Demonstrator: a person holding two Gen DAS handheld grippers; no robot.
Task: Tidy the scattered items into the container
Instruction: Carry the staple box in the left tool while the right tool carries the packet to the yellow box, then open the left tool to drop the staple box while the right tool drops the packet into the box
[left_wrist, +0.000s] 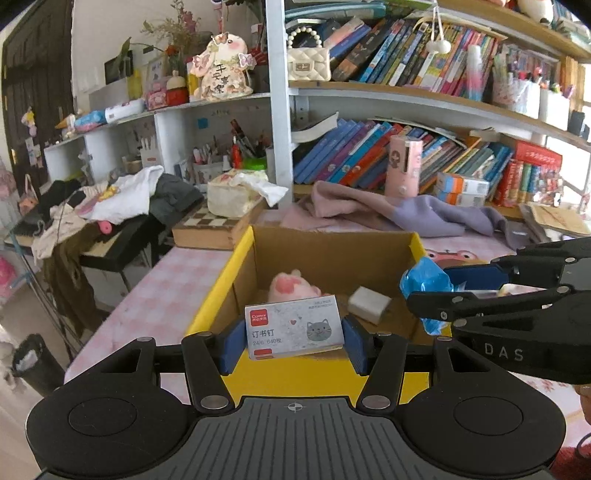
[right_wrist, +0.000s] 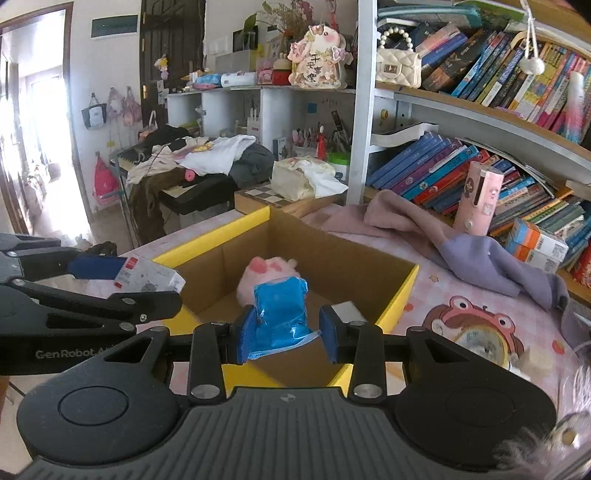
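Both grippers hold items over the yellow box (left_wrist: 214, 295).
The left gripper (left_wrist: 291, 341) clamps one staple box (left_wrist: 293, 328); the right gripper (right_wrist: 286, 334) pinches one blue packet (right_wrist: 282, 317), its lower edge hidden behind the pads. Inside the box lie one pink plush (right_wrist: 269, 271), partly hidden, and one white block (left_wrist: 369, 303), hard to identify.

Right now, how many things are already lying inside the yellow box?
2: a pink plush toy near the back of the yellow box, and a small white block to its right on the bottom. The held staples box and blue packet may hide more.
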